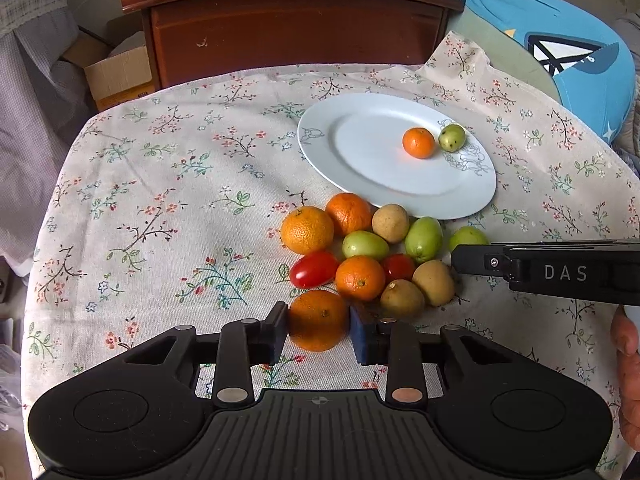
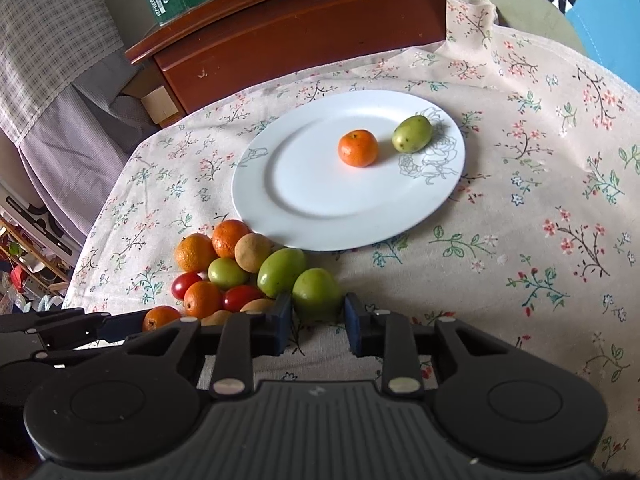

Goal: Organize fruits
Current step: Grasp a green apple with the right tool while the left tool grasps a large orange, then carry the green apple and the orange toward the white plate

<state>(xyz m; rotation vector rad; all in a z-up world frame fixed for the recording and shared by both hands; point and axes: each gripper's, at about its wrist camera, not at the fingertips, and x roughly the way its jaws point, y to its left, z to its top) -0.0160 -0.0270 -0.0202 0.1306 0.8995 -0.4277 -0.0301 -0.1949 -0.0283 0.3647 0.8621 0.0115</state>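
Far left, the floral tablecloth point(image 1: 152, 184) drops away at its curved edge toward a cardboard box point(image 1: 116, 76) and hanging checked fabric point(image 2: 52, 28). We note broad bare cloth across the left half, no obstacle there. Beyond the far edge stands a dark wooden cabinet point(image 1: 296, 28), close against the table.

Near centre, our left gripper point(image 1: 319, 330) has its pads pressed on both sides of an orange mandarin point(image 1: 318, 320), the nearest fruit of the pile, resting on the cloth. Just beyond it the pile point(image 1: 368, 248) sits packed together: mandarins, red tomatoes, green fruits and brownish ones, touching one another, its far side reaching the plate's near rim.

The white plate point(image 2: 320, 200) lies right of centre, far from us. It holds one small mandarin point(image 2: 358, 148) and one green fruit point(image 2: 412, 133), side by side but apart, toward its right rim; the rest of the plate is bare.

At the right side of the pile, our right gripper point(image 2: 316, 320) is clamped on a green fruit point(image 2: 316, 290) at the pile's near right edge, still down on the cloth. Right of that, the cloth runs open to the table's right edge, with blue fabric point(image 1: 560, 40) beyond the far right corner.
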